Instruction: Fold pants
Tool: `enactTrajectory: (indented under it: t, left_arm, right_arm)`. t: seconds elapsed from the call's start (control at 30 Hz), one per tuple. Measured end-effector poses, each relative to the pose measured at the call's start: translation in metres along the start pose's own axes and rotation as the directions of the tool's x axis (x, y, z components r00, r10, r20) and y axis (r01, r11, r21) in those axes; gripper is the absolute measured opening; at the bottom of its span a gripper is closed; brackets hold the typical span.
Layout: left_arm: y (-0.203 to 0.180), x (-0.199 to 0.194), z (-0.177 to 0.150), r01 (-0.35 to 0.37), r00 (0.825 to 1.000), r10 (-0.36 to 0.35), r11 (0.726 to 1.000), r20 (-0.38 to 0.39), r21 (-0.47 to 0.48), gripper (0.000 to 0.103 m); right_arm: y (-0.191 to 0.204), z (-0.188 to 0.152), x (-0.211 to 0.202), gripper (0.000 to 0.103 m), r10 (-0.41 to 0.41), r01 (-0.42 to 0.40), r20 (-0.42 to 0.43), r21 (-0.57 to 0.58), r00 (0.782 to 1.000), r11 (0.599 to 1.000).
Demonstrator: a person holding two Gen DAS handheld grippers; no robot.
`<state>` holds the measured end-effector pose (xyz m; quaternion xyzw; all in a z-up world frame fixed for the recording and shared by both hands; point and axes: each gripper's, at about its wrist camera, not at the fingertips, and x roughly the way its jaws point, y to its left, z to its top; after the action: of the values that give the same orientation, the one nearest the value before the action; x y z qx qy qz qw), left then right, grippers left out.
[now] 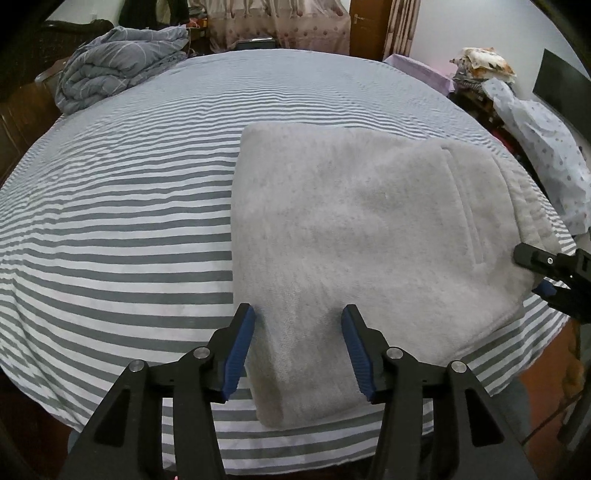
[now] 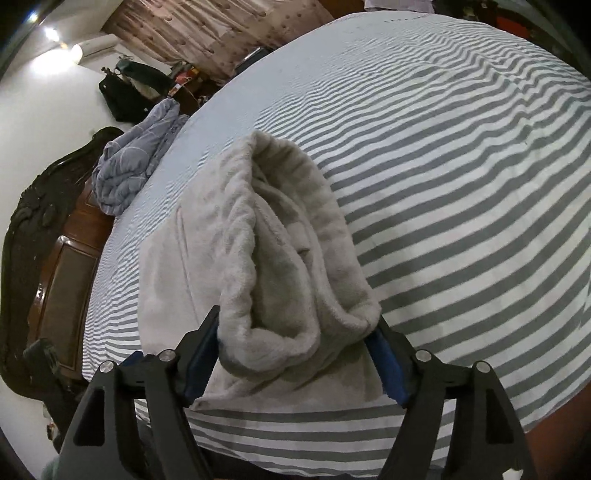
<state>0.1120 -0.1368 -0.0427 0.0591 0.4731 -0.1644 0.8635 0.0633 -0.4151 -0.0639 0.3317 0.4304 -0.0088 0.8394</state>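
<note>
Left tongs stand apart over the folded pants; right tongs gape around the waistband, grip unclear.

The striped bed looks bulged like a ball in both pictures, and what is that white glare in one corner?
Left wrist view: the fisheye lens bows the striped sheet into a dome; light is even and the grey pants look sharp. Right wrist view: same bulge, tilted; a ceiling lamp flares at the upper left, washing out the wall around it.
</note>
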Motion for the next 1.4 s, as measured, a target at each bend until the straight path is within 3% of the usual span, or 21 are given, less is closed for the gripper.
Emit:
enactTrajectory:
  t: [0.2, 0.6, 0.8, 0.97, 1.23, 1.4]
  left_arm:
    - [0.002, 0.0, -0.001, -0.021, 1.0, 0.021, 1.0, -0.009, 0.0, 0.059]
    - [0.004, -0.009, -0.008, -0.033, 0.999, 0.033, 0.999, -0.024, 0.0, 0.064]
    - [0.019, -0.016, -0.008, 0.036, 0.998, -0.038, 0.997, -0.039, -0.061, 0.064]
    - [0.039, -0.022, -0.006, 0.098, 0.994, -0.103, 0.985, -0.027, -0.139, 0.064]
    - [0.07, -0.014, 0.0, 0.22, 0.97, -0.24, 0.929, -0.033, -0.297, 0.065]
    - [0.081, -0.003, 0.006, 0.245, 0.959, -0.279, 0.902, -0.047, -0.357, 0.066]
  right_arm:
    - [0.004, -0.007, -0.004, 0.08, -0.053, 0.053, 0.007, -0.047, 0.999, 0.997]
    - [-0.006, -0.019, -0.006, 0.087, -0.057, 0.056, -0.024, -0.028, 0.998, 0.998]
    - [-0.003, -0.026, -0.009, 0.087, -0.065, 0.063, -0.041, -0.055, 0.997, 0.996]
    - [-0.012, -0.027, -0.016, 0.089, -0.025, 0.024, -0.05, -0.023, 0.998, 0.999]
    - [-0.03, -0.021, -0.013, 0.093, 0.071, -0.069, -0.076, 0.032, 0.995, 0.997]
    - [-0.031, -0.013, -0.007, 0.095, 0.101, -0.1, -0.105, 0.017, 0.989, 0.995]
